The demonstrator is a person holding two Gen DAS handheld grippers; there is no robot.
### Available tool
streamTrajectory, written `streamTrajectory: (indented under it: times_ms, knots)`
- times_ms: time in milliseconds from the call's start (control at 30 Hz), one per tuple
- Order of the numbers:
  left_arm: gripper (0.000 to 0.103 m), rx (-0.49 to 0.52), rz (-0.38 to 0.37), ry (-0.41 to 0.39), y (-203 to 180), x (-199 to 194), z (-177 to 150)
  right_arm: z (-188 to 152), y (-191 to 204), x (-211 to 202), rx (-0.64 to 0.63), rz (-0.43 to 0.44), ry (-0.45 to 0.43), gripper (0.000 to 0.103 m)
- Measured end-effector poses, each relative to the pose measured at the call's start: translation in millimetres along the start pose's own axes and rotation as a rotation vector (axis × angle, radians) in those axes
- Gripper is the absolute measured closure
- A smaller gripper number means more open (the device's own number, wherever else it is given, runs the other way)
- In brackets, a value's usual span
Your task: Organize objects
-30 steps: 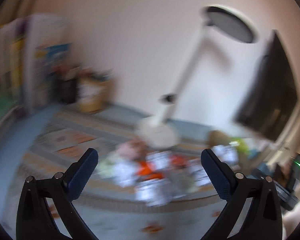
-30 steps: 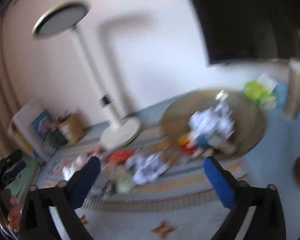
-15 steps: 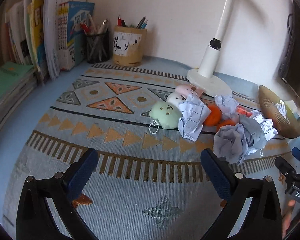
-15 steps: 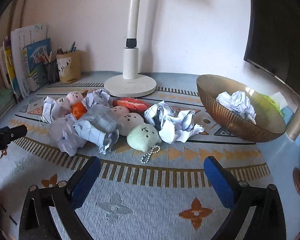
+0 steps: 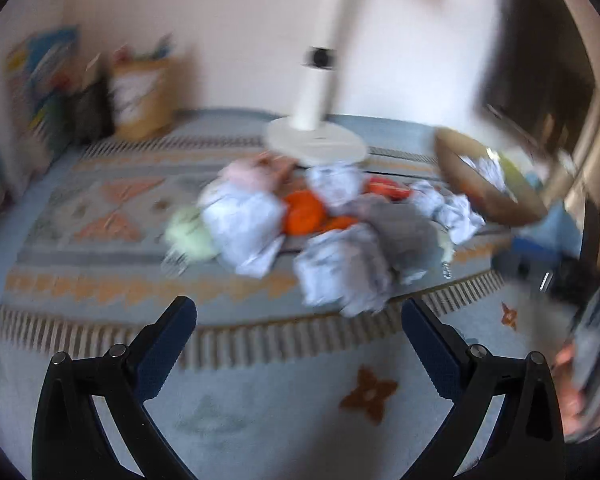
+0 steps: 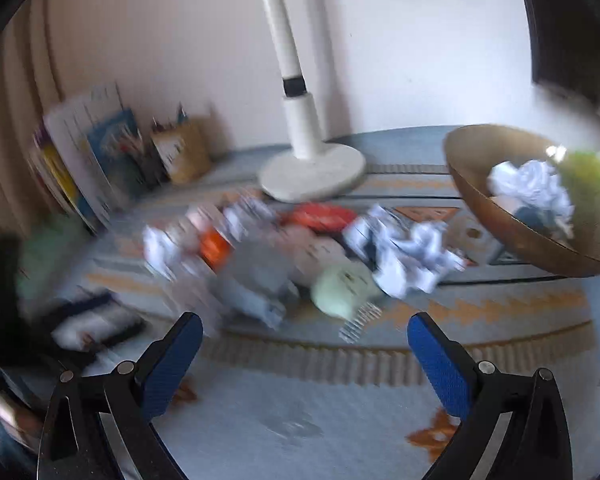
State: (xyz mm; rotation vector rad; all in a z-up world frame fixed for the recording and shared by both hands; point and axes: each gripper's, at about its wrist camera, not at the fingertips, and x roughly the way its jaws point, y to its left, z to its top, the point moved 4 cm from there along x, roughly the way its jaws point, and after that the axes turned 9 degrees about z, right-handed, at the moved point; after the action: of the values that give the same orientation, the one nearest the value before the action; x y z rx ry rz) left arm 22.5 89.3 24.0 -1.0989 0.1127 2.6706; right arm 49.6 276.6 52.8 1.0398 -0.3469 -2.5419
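Crumpled paper balls (image 6: 404, 256) and small plush toys (image 6: 342, 288) are lying heaped mid-mat, just in front of the lamp base (image 6: 312, 172). One paper wad (image 6: 528, 184) is already sitting in the gold bowl (image 6: 496, 216), so most sorting appears undone. The left gripper (image 5: 298, 320) and right gripper (image 6: 304, 334) are hovering spread wide, gripping nothing.

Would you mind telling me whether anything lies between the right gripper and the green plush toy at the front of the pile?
Nothing visible does. The right gripper is open and empty, and only bare patterned mat separates it from the green plush toy. Crumpled paper lies beside the toy towards the bowl, not in front.
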Motion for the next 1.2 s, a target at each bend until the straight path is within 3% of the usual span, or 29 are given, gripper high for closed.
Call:
streamTrajectory:
  times_ms: [100,133,200,300,367,400,433,467,500,600,733,833,900,1033,1100,1200]
  knots:
    - [0.003,0.056,0.009,0.049,-15.5,26.2,5.0,13.2,-6.0,19.5,0.121,0.144,0.054,0.000]
    - [0.012,0.047,-0.006,0.069,-16.0,33.2,5.7,14.6,-9.0,29.4,0.152,0.164,0.076,0.001]
    - [0.016,0.003,-0.042,0.110,-14.0,43.2,8.0,14.6,-13.2,47.6,0.186,0.187,0.107,0.004]
    - [0.016,-0.068,-0.081,0.103,-8.1,43.4,11.0,15.7,-10.3,65.3,0.182,0.218,0.125,0.004]
    - [0.016,-0.058,-0.079,0.103,-10.4,43.9,11.2,15.2,-7.0,71.5,0.181,0.204,0.122,0.004]
    - [0.027,-0.047,-0.075,0.099,-13.1,44.0,11.7,15.2,-7.0,74.2,0.181,0.198,0.125,0.005]
    - [0.042,-0.036,-0.087,0.095,-16.5,44.1,12.4,15.7,-7.5,76.2,0.185,0.195,0.123,0.015]
    - [0.050,-0.029,-0.114,0.092,-20.5,43.7,12.8,15.6,-5.9,78.1,0.185,0.203,0.123,0.025]
    - [0.053,-0.024,-0.112,0.085,-23.6,42.9,13.3,15.0,-4.6,80.8,0.181,0.207,0.134,0.043]
    - [0.056,-0.018,-0.067,0.051,-21.0,33.3,12.0,11.6,-3.4,76.8,0.164,0.201,0.139,0.045]
    - [0.056,-0.099,-0.090,-0.013,4.3,1.2,6.6,18.0,-1.5,22.8,0.128,0.233,0.012,0.045]
    - [0.056,-0.129,-0.024,-0.054,22.7,-15.8,-3.3,16.7,-21.7,-26.2,0.062,0.130,-0.046,0.044]
    - [0.056,-0.146,0.015,-0.063,28.9,-15.7,-9.8,5.8,-37.6,-44.1,0.002,0.024,-0.015,0.044]
    - [0.056,-0.106,0.080,-0.059,24.7,-9.7,-17.0,-20.1,-55.9,-43.0,-0.094,-0.172,0.091,0.044]
    - [0.054,-0.052,0.094,-0.073,17.3,-11.8,-17.7,-29.7,-60.1,-42.2,-0.148,-0.275,0.080,0.043]
    - [0.054,-0.016,0.102,-0.054,12.6,-8.4,-18.4,-41.0,-65.9,-38.6,-0.156,-0.312,0.059,0.037]
